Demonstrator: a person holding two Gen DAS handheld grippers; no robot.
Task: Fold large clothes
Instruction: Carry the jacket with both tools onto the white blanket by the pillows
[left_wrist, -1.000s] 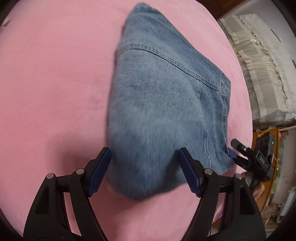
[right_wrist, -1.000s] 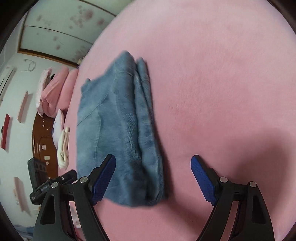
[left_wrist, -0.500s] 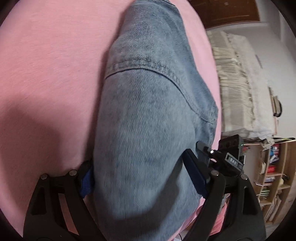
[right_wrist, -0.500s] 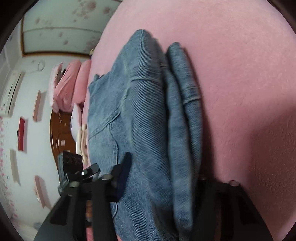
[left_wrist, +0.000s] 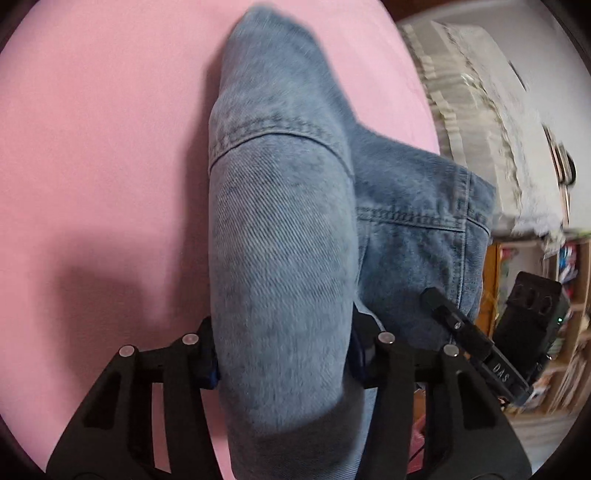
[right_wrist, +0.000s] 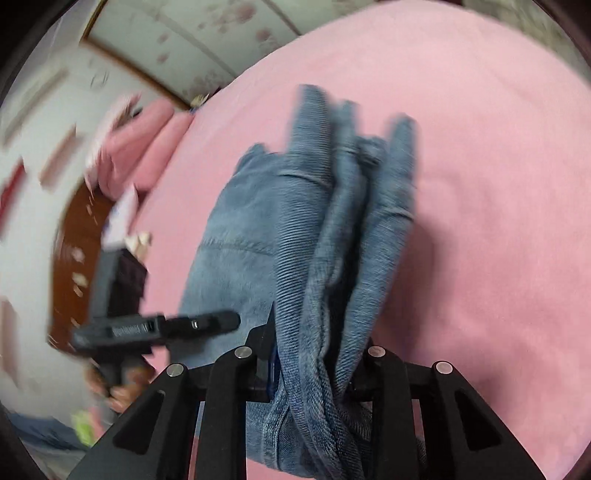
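Note:
Folded blue jeans (left_wrist: 280, 229) hang over a pink bed sheet (left_wrist: 103, 155). My left gripper (left_wrist: 284, 354) is shut on a thick rounded fold of the denim, which fills the space between its jaws. My right gripper (right_wrist: 317, 365) is shut on several bunched layers of the same jeans (right_wrist: 295, 221) at the other edge. The jeans are lifted off the sheet (right_wrist: 498, 184) at the held end. Each gripper shows in the other's view: the right gripper (left_wrist: 476, 350) at the lower right, the left gripper (right_wrist: 155, 325) at the left.
A cream ruffled cover (left_wrist: 491, 122) lies beyond the bed's right edge, with wooden shelves (left_wrist: 554, 332) below it. Pink pillows (right_wrist: 144, 147) and a dark wooden headboard (right_wrist: 74, 240) are at the bed's far left. The sheet stretches wide to the right.
Both grippers were open around the jeans' near edge one second ago. They closed on the denim and have lifted it off the sheet, so the cloth bunches between the jaws.

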